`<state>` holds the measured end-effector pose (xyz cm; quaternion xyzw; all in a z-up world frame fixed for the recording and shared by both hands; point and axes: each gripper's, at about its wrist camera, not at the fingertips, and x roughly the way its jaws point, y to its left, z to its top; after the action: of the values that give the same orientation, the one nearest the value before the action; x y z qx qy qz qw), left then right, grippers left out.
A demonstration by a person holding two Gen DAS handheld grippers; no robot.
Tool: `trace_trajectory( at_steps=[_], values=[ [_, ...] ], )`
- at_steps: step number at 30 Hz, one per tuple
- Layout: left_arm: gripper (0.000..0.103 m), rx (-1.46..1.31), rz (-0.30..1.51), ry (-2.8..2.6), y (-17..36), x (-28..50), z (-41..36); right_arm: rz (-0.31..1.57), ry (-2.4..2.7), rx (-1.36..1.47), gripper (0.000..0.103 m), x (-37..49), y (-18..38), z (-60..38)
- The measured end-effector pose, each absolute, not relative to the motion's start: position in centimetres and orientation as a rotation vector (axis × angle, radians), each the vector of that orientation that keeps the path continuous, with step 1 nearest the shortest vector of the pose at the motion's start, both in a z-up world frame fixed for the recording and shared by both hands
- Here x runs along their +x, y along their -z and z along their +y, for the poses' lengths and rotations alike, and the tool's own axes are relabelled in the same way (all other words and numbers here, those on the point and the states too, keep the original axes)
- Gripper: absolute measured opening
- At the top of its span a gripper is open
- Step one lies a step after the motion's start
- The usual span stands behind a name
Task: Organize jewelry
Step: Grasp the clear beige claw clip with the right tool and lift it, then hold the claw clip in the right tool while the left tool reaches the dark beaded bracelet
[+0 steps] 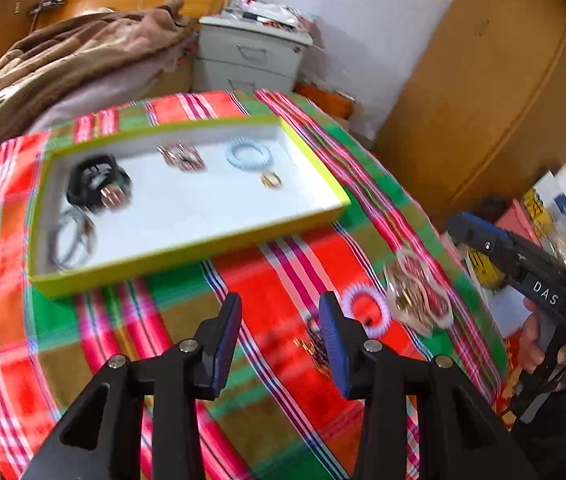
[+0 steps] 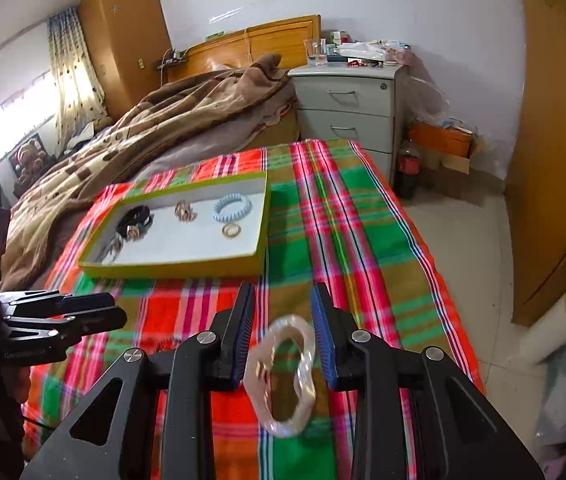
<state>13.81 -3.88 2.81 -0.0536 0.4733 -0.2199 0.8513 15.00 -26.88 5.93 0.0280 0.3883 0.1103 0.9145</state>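
Observation:
A yellow-rimmed white tray [image 1: 187, 246] [image 2: 179, 268] on the plaid cloth holds a black band [image 1: 97, 180], a rose-gold piece [image 1: 181, 156], a blue spiral hair tie [image 1: 249, 154], a gold ring [image 1: 271, 180] and grey bangles [image 1: 71, 240]. On the cloth nearer me lie a lilac spiral hair tie [image 1: 363, 310] and a gold chain [image 1: 315, 350]. My left gripper [image 1: 281, 308] [image 2: 111, 310] stands open over the cloth, nothing between its pads. My right gripper [image 2: 283, 292] [image 1: 457, 228] has a blurred bundle of clear bangles [image 2: 283, 376] [image 1: 419, 296] filling the gap between its pads.
The table's right edge [image 2: 455, 320] drops to a tiled floor with a paper roll [image 2: 555, 332] and bags. A bed with a brown blanket [image 2: 143, 132] lies behind the tray, a grey drawer cabinet [image 2: 347, 112] beyond. A hand [image 1: 539, 344] grips the right tool.

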Motion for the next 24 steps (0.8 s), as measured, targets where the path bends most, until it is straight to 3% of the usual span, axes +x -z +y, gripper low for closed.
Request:
trace_trajectory(
  at_steps=[24],
  values=[
    [0.043, -0.096, 1.063, 0.490, -0.2, 10.2, -4.5, 0.898, -0.282, -0.055, 0.030, 12.9, -1.4, -24.6]
  ],
)
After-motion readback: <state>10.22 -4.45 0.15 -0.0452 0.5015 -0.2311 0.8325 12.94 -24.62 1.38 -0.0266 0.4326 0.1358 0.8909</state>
